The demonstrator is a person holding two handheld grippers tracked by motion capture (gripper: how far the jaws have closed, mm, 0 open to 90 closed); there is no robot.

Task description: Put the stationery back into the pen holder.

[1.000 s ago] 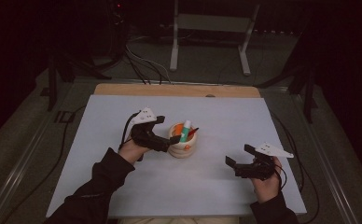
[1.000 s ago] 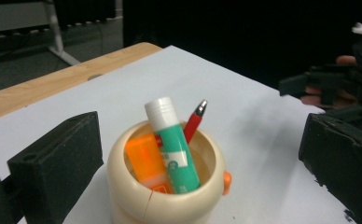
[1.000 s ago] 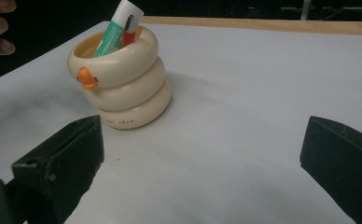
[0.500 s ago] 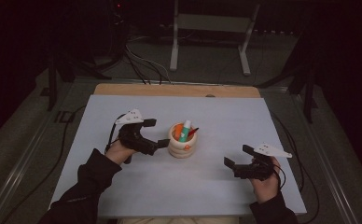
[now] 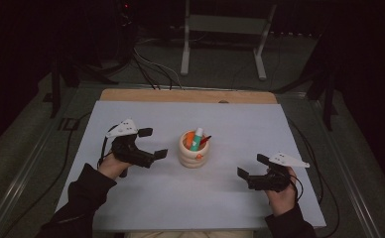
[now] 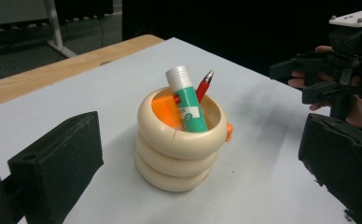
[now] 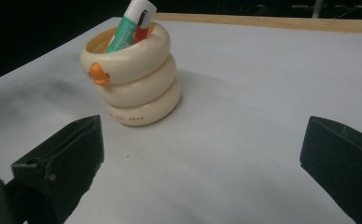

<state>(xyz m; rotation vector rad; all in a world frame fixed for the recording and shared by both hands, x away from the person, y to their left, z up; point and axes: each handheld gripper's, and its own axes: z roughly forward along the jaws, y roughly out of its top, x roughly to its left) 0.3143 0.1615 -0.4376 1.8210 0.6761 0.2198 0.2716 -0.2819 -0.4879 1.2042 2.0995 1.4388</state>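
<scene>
Cream ringed holder point(image 5: 194, 151) upright near the middle of the desk point(image 5: 240, 124), on the pale sheet. Inside it, a green glue stick point(image 6: 186, 100) with white cap, a red pen point(image 6: 203, 85) leaning beside it, and something orange point(image 6: 165, 109) behind. Small orange knob point(image 7: 98, 73) on the holder's top ring. Left gripper point(image 5: 152, 143) just left of the holder, jaws wide apart, empty, not touching it. Right gripper point(image 5: 250, 166) well apart to the right and nearer the desk's front edge, jaws likewise spread, holding nothing.
</scene>
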